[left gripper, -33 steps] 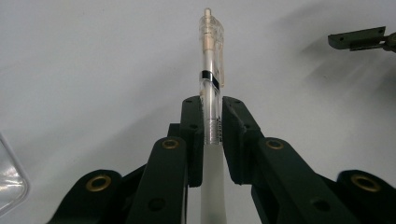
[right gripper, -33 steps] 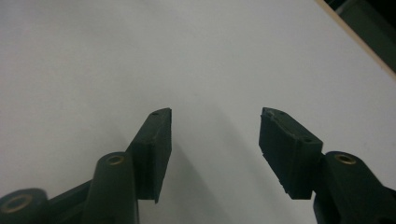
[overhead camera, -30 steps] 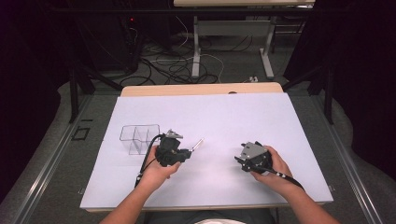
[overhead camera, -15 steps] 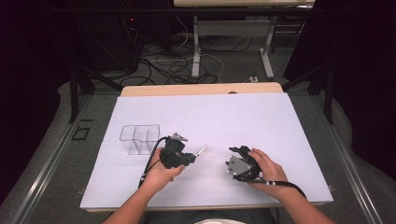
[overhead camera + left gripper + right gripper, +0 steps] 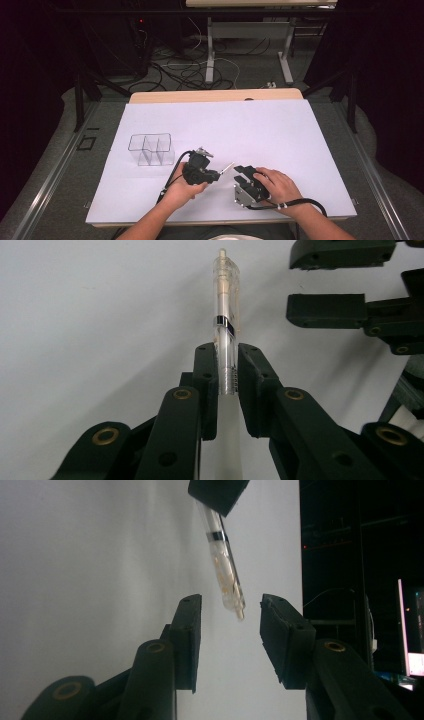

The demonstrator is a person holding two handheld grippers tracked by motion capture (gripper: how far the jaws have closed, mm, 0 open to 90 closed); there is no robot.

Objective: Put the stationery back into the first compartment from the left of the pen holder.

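Observation:
A clear plastic pen (image 5: 226, 295) sticks out from between the jaws of my left gripper (image 5: 227, 365), which is shut on its lower barrel. From above, the pen (image 5: 227, 168) points right, from the left gripper (image 5: 216, 176) toward the right gripper (image 5: 242, 173). In the right gripper view the pen's free end (image 5: 231, 592) hangs between the jaws of my right gripper (image 5: 230, 617). Those jaws have just been closing, with a gap left on both sides of the pen. Both grippers hover low over the white sheet (image 5: 260, 130).
A clear compartmented organizer box (image 5: 150, 149) stands on the sheet to the left of the hands. The wooden table edge (image 5: 215, 95) runs along the far side, with cables and desk legs on the floor beyond it.
The right gripper has moved left up to the pen and its jaws have narrowed around the pen's end. The left gripper has moved right and toward the near edge with the pen.

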